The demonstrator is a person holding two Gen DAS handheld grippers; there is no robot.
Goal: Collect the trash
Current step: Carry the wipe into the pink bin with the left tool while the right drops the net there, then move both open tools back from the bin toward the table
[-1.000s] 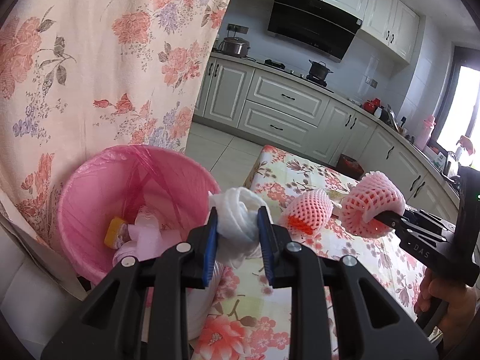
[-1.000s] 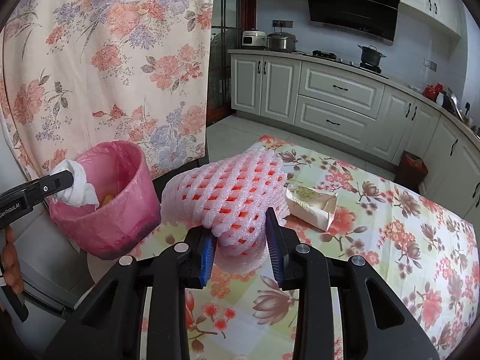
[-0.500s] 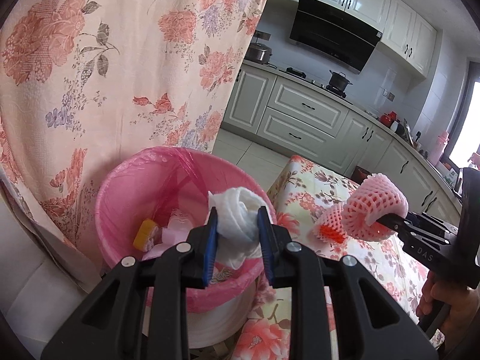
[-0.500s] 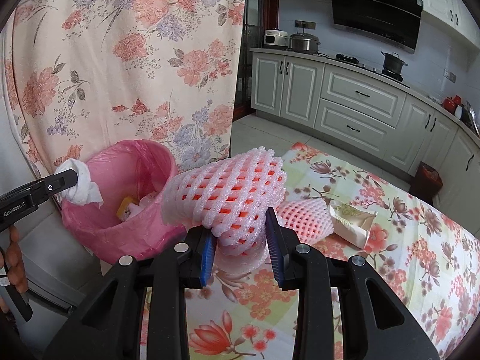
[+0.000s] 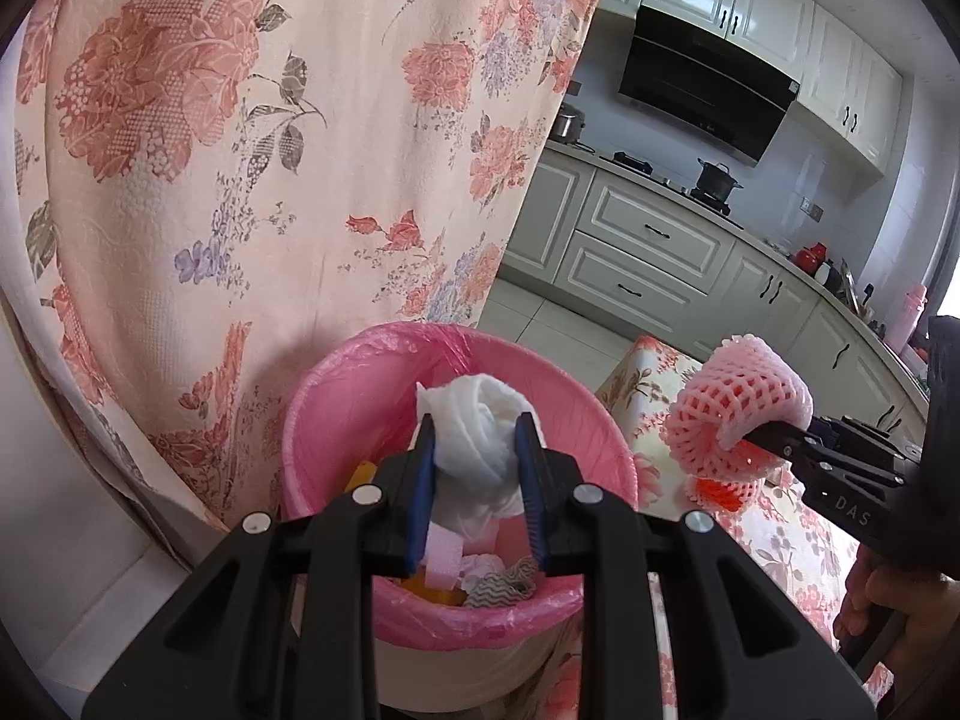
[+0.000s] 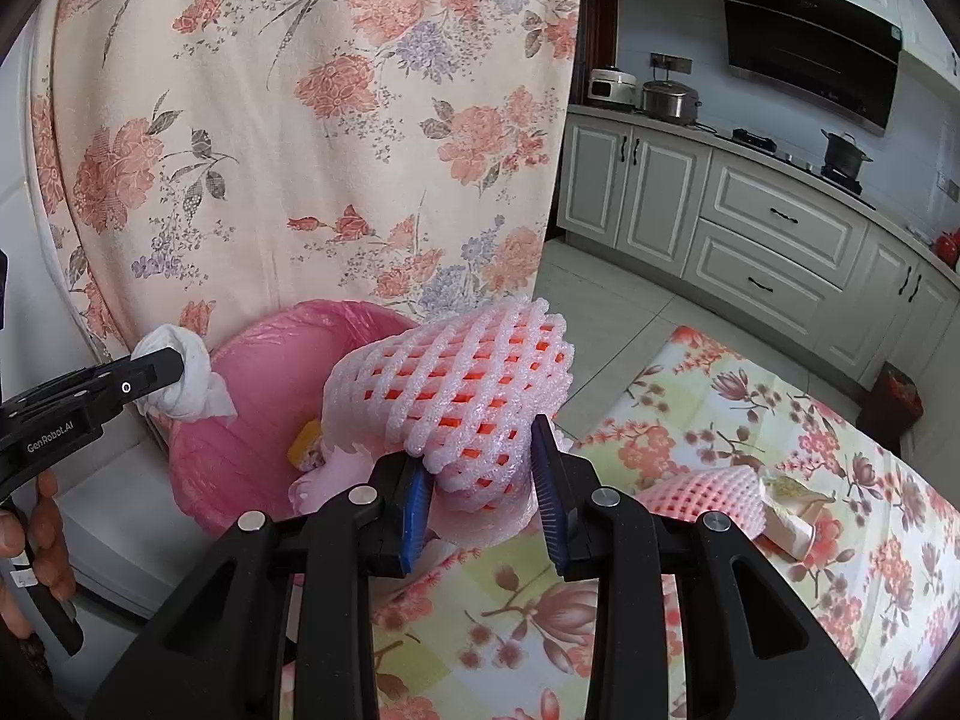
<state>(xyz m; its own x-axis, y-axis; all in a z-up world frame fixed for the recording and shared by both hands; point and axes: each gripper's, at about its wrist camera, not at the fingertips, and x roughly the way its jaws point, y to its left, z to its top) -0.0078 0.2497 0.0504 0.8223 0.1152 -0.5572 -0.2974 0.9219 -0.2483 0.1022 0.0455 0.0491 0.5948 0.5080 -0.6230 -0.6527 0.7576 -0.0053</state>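
I have the left claw (image 5: pixel 472 468) clenched on a crumpled white tissue (image 5: pixel 477 450), and it hangs over the open mouth of the pink bin (image 5: pixel 336 408). The bin stands at the left end of the surface (image 6: pixel 870 588), in front of the flowered curtain (image 5: pixel 240 150). Inside the bin I already see some trash: a yellow piece, pink pieces and a scrap with a zigzag pattern.

My right claw (image 6: pixel 483 480) is clenched on a pink foam fruit net (image 6: pixel 456 384), near the bin's right rim, not yet above the opening.

I judge the task is about in the middle. Two pieces are in my claws and not yet dropped. On the surface, to the right, a second foam net (image 6: pixel 702 492) and a crumpled paper wrapper (image 6: pixel 792 510) beside it still wait for collection.
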